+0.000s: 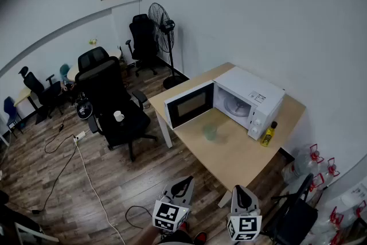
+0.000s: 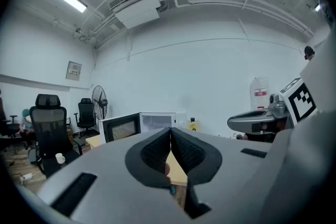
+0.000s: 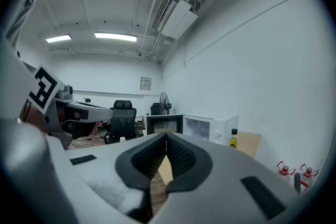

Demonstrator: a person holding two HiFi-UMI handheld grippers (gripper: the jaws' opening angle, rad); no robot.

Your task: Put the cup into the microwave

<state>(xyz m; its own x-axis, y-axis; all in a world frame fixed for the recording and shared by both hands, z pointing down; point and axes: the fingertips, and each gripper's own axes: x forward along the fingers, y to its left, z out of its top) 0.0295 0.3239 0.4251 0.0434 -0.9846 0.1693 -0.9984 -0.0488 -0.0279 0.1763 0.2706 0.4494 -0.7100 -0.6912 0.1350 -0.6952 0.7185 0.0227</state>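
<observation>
A clear greenish cup (image 1: 210,132) stands on the wooden table (image 1: 241,155) in front of the white microwave (image 1: 249,101), whose door (image 1: 190,103) hangs open to the left. Both grippers are held low at the bottom of the head view, well short of the table. My left gripper (image 1: 182,185) is shut with nothing between its pads, and my right gripper (image 1: 243,195) is shut and empty too. In the left gripper view the microwave (image 2: 140,126) shows far ahead over the closed jaws. The right gripper view shows the microwave (image 3: 202,128) beyond its touching pads.
A yellow bottle (image 1: 268,134) stands at the microwave's right corner. A black office chair (image 1: 113,105) carrying a white mug (image 1: 118,116) is left of the table. A standing fan (image 1: 163,31) is behind it. Water jugs (image 1: 312,163) and a dark chair (image 1: 292,218) sit at right. Cables cross the floor (image 1: 86,175).
</observation>
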